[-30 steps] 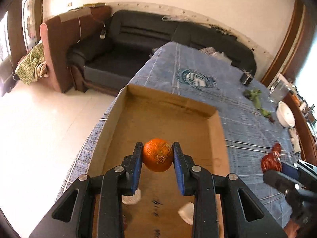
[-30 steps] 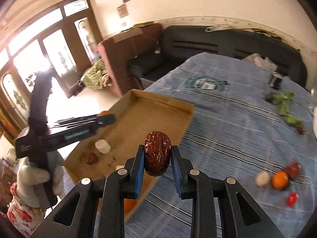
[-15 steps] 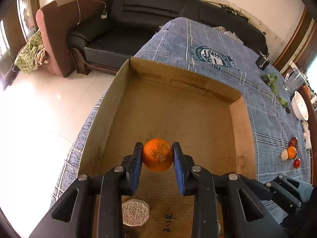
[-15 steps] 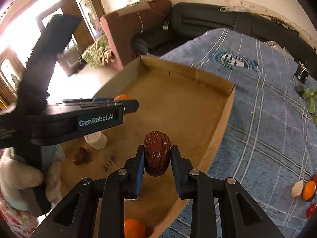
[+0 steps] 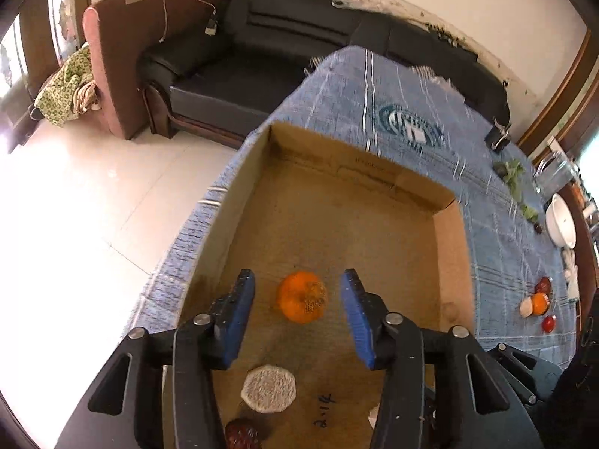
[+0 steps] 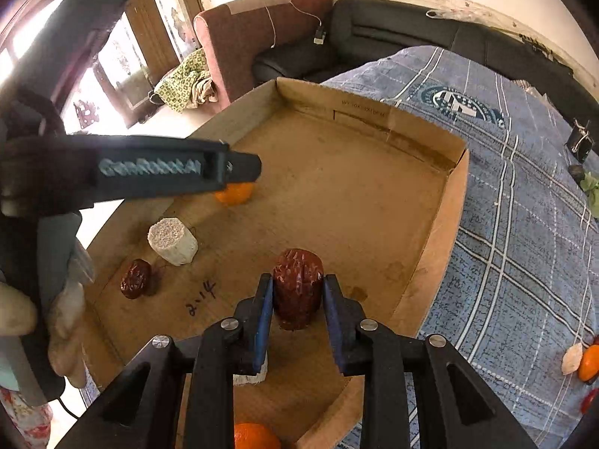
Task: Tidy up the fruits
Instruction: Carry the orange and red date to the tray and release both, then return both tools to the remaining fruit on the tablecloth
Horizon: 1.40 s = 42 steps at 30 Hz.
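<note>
Released half a second ago, the orange (image 5: 302, 301) now lies on the floor of the cardboard box (image 5: 451, 247), between the wide-spread jaws of the left gripper (image 5: 297, 312) and touched by neither blue pad. Its peel is dimpled, with a rough brownish patch. The right gripper (image 6: 295, 301) is seen clamped on a wrinkled, glossy dark-red date (image 6: 297, 286) above the box. Nearer the box's left side a pale, grainy cylindrical chunk (image 6: 173, 241) stands beside a second date (image 6: 135, 278). A checked blue cloth (image 6: 524, 224) is spread under the box, where more small fruits (image 5: 537, 303) are clustered.
</note>
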### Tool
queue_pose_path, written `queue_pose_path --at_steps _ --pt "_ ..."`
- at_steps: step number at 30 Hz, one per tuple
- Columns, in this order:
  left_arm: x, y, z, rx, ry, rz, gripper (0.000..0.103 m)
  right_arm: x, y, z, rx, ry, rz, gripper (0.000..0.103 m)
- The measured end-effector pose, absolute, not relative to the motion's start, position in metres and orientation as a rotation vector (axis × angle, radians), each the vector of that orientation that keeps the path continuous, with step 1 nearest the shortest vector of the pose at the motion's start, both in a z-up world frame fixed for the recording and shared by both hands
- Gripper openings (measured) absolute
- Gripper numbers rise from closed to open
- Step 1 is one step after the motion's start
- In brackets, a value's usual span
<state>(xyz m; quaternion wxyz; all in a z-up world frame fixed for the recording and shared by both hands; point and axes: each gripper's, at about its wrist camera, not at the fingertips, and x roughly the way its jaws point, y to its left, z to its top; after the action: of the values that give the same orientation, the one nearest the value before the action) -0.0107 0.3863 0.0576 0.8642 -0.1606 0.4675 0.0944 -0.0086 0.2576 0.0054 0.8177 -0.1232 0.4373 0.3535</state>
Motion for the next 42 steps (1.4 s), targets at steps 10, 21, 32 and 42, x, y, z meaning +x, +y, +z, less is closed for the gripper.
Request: queue_pose_path --at_steps 10,21,32,42 --pt "-0.066 0.388 0.119 -0.396 0.815 0.214 0.064 -0.045 0.214 0.058 -0.177 0.784 0.772 0.051" --pt "-0.086 0.308 0.158 -0.354 0.744 0.079 0.076 -0.077 0.12 0.063 -0.078 0.734 0.681 0.063" --pt "-0.037 0.169 0.112 -0.21 0.868 -0.172 0.076 -0.053 -0.046 0.031 0.015 0.797 0.33 0.062" --pt "0.017 0.082 0.047 -0.087 0.923 -0.307 0.059 -0.006 -0.114 0.012 0.094 0.839 0.201 0.061"
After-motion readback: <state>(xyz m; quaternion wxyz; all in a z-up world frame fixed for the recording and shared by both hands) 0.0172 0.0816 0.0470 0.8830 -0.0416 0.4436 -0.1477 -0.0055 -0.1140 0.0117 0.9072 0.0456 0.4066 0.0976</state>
